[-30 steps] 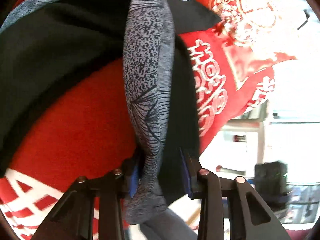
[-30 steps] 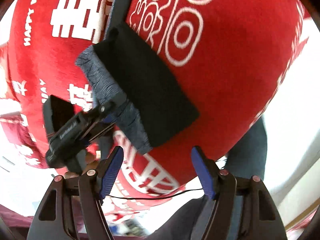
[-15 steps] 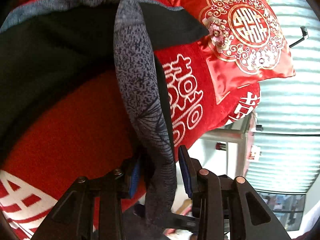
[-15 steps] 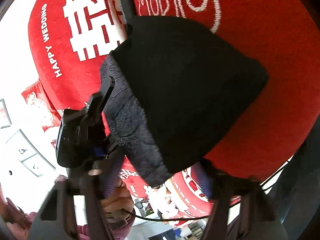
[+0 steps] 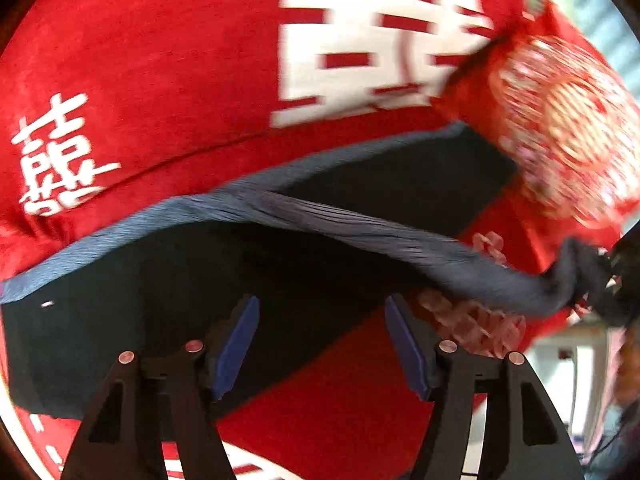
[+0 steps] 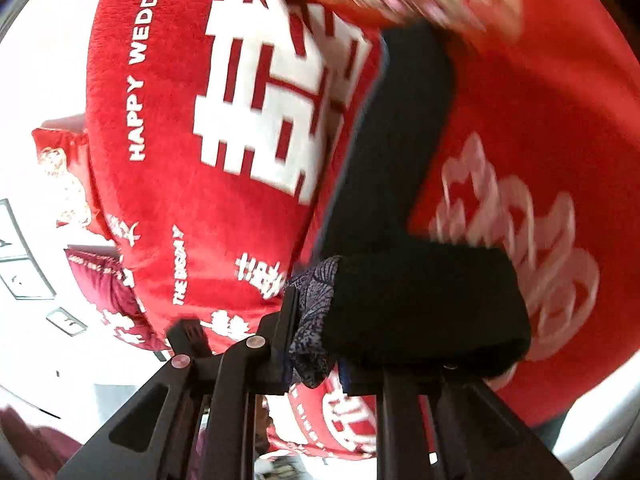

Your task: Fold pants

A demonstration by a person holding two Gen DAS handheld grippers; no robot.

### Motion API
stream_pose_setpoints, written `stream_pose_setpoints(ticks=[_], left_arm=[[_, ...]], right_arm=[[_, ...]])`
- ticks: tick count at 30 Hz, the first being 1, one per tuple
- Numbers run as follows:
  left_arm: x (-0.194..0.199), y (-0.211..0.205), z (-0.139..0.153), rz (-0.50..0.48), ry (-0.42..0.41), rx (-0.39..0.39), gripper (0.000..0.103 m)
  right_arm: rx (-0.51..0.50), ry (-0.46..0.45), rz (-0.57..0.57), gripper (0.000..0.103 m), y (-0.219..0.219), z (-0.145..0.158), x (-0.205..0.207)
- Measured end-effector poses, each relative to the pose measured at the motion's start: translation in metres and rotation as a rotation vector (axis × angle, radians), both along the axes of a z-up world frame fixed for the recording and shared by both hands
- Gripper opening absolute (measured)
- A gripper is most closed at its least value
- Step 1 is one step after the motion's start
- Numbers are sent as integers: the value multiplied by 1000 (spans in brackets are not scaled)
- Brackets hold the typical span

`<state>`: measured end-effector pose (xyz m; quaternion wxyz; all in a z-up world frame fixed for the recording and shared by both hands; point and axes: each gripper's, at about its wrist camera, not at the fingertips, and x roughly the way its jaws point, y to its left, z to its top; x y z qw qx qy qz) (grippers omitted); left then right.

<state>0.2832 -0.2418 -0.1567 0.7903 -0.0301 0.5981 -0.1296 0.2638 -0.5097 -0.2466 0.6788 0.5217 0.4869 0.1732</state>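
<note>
A: Looking down through the left wrist camera, I'm seeing the black pants with the grey-blue patterned trim [image 5: 168, 304] lying on the red plush blanket with white lettering [image 5: 160, 80]. The left gripper [image 5: 320, 344] is standing with its blue pads apart; its jaws have just been opening, and neither pad is pressing on cloth. The black fabric is sitting under and beyond them.

B: And where is the trim running?

A: It's stretching from about nine o'clock across the middle to about three o'clock, where a bunched end is disappearing into a dark shape at the picture's edge. A red satin cushion with gold embroidery [image 5: 560, 120] is lying at about two o'clock, blurred.

B: What's the right side doing?

A: In the right wrist view, the right gripper [image 6: 316, 344] is clamped on a folded corner of the pants [image 6: 420, 300]; its jaws have just been closing, and the patterned trim is caught between the fingers. The rest of the black cloth is trailing up toward twelve o'clock over the blanket [image 6: 200, 200]. The picture is smeared toward the top and right.
</note>
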Motion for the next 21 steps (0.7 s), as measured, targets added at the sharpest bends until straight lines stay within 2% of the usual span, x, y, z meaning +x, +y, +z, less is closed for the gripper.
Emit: stream_pose_setpoints(ticks=[2,4,5,6,8,9,10,11,13,16,18,21], left_arm=[[9,4,-10,48,-2,49,66],[18,10,-20,102,9,83,66],[23,10,-28,133,21,102,66],[27,10,-35,151,30,115,66],[35,9,-48,179,42,147,66],[39,9,-55,192,51,163,66],[41,9,-62,204,63,171,66],[43,7,-69,212,75,175,66],[43,7,-78,223,96,178,66],[38,7,-91,229,125,191,68],[35,9,-95,236,121,190,71],[32,13,-99,233,111,193,76]], right_arm=[[-55,11,42,20,-11,6,40],[-155,32,96,22,-17,10,85],[-237,40,133,30,-17,12,109],[-315,33,168,56,-14,16,128],[-596,-25,257,92,0,34,166],[-673,-67,274,92,7,43,172],[-708,-124,295,92,16,52,176],[-701,-157,312,92,23,57,174],[-675,-161,336,92,33,52,162],[-723,-55,339,89,37,17,136],[-689,54,286,71,24,-11,123],[-638,210,157,65,-1,-46,109]])
